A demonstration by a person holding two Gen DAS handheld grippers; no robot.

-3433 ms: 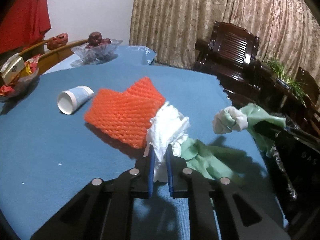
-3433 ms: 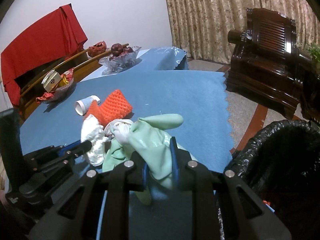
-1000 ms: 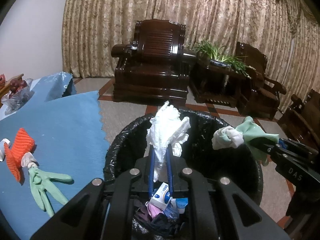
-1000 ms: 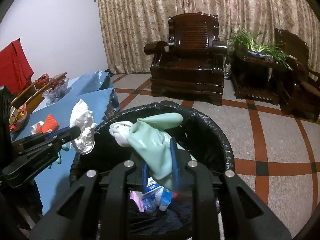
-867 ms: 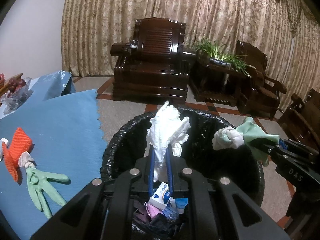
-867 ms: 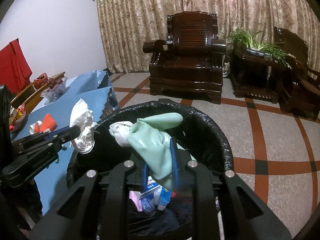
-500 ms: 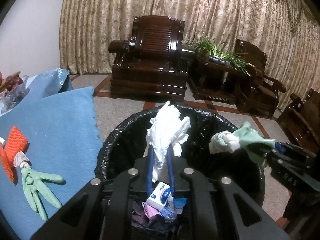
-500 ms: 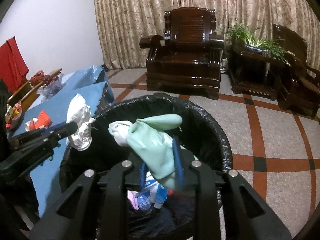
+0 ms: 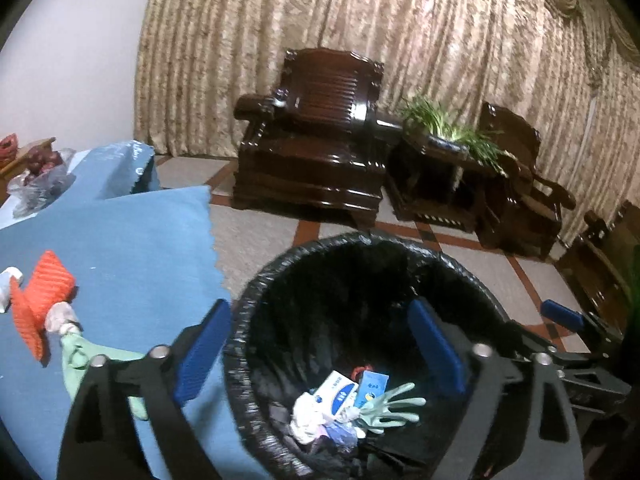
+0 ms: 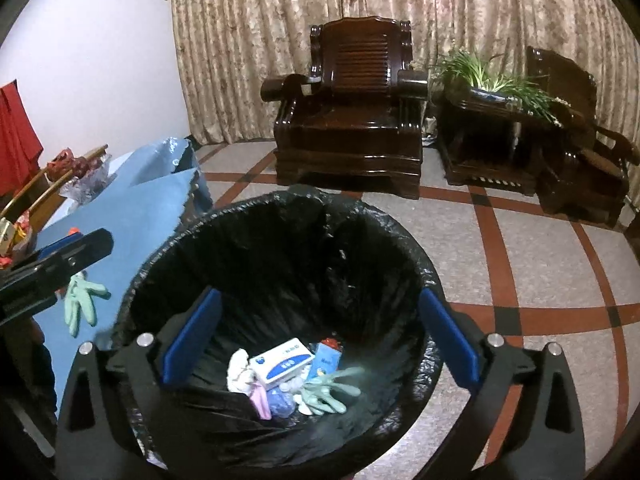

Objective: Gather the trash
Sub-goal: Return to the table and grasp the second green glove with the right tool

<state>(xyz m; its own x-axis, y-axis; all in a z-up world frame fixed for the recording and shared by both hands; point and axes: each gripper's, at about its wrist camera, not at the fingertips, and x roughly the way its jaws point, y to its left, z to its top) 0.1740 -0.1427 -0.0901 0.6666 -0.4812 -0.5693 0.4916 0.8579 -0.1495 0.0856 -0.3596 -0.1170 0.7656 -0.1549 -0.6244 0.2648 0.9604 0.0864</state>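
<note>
The black-bagged trash bin [image 9: 360, 240] [image 10: 280, 200] stands below both grippers. My left gripper [image 9: 320, 340] hangs over it, its jaws opening wide with nothing between them. My right gripper [image 10: 320, 332] is also over the bin, jaws opening and empty. At the bin's bottom lie a green glove [image 9: 384, 404] [image 10: 328, 392] and a white tissue wad [image 9: 306, 416] [image 10: 238, 368] among boxes. On the blue table [image 9: 140, 248] [image 10: 132, 208] remain an orange foam net [image 9: 40, 300] and a second green glove [image 9: 80, 356] [image 10: 80, 296].
A dark wooden armchair [image 10: 352, 120] and a side table with a green plant [image 10: 496, 80] stand on the tiled floor before the curtains. Another wooden chair [image 9: 520, 184] is at the right. A glass fruit bowl [image 9: 36, 188] sits at the table's far end.
Both grippers went from shut to wide open. The white tissue wad left the left jaws and the green glove left the right jaws; both now lie in the bin.
</note>
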